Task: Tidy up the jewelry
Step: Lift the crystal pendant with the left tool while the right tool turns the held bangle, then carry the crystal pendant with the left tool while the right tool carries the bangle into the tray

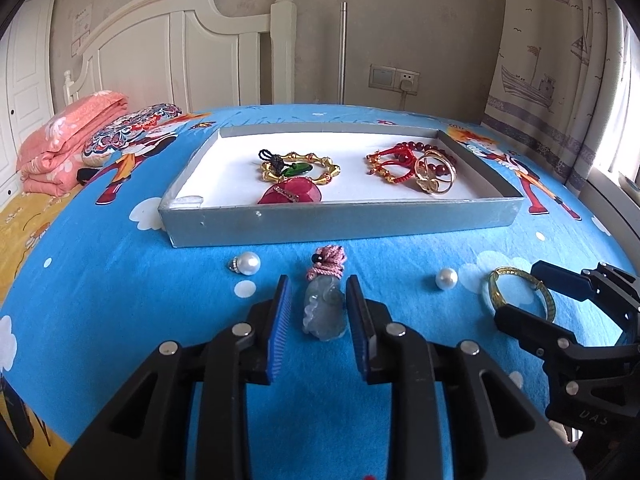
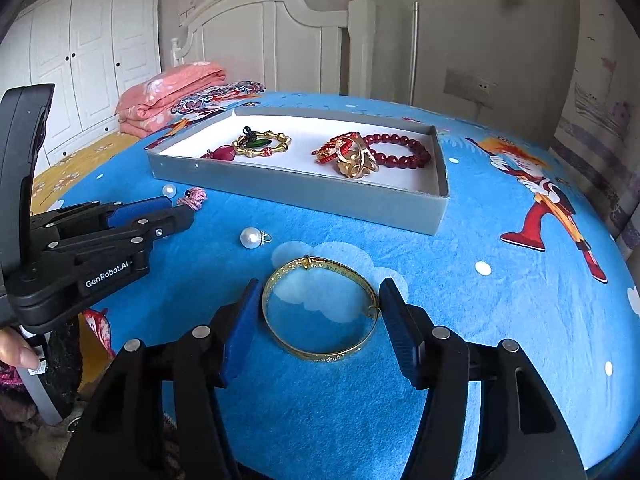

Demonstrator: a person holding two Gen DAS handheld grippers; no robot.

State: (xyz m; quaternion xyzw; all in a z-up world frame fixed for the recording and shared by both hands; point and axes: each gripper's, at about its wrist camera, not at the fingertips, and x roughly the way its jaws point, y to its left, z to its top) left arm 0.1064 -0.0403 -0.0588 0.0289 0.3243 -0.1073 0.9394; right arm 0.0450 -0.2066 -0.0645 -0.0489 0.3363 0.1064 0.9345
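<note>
A grey jade pendant (image 1: 325,312) with a pink cord (image 1: 327,265) lies on the blue bedsheet between the open jaws of my left gripper (image 1: 318,292); the jaws stand either side of it without clamping. A gold bangle (image 2: 320,312) lies flat between the open jaws of my right gripper (image 2: 318,294); it also shows in the left wrist view (image 1: 520,292). Two pearls (image 1: 248,263) (image 1: 446,278) lie on the sheet. A grey tray (image 1: 340,222) holds a gold bamboo bracelet (image 1: 300,168), red pendant (image 1: 290,194), red bead bracelets (image 1: 400,156) and a gold ring piece (image 1: 434,176).
Folded pink quilt (image 1: 68,148) and patterned pillow (image 1: 128,128) lie at the far left by the white headboard (image 1: 180,52). A curtain (image 1: 560,60) hangs at the right. A wardrobe (image 2: 88,52) stands behind.
</note>
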